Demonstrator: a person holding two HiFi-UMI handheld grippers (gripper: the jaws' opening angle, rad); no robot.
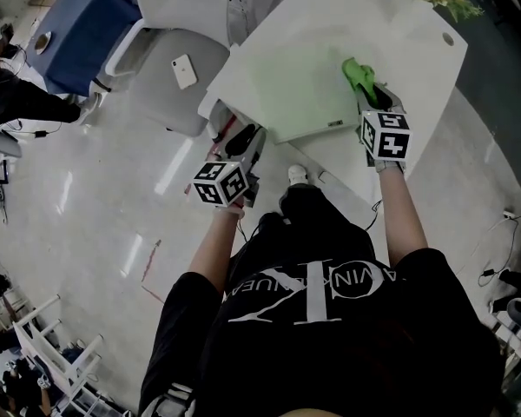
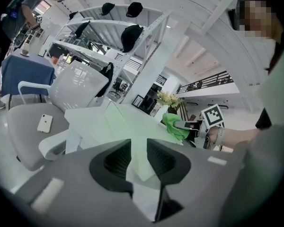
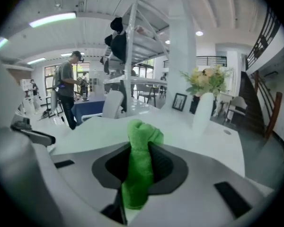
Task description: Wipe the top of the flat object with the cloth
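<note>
The right gripper was shut on the cloth; the green bunch stood up between its jaws and stuck out past the tips. The board lay on the table just ahead and to the left of these tips, with the cloth at its far right corner (whether it pressed on the surface I could not tell). The left gripper held its jaws at a narrow gap with nothing pinched; the board's near corner showed just ahead of them. To wipe well, the cloth probably needed to go down flat; then to travel in straight, overlapping strokes toward the left gripper; that one could steady the near corner, so the board would not slide.
</note>
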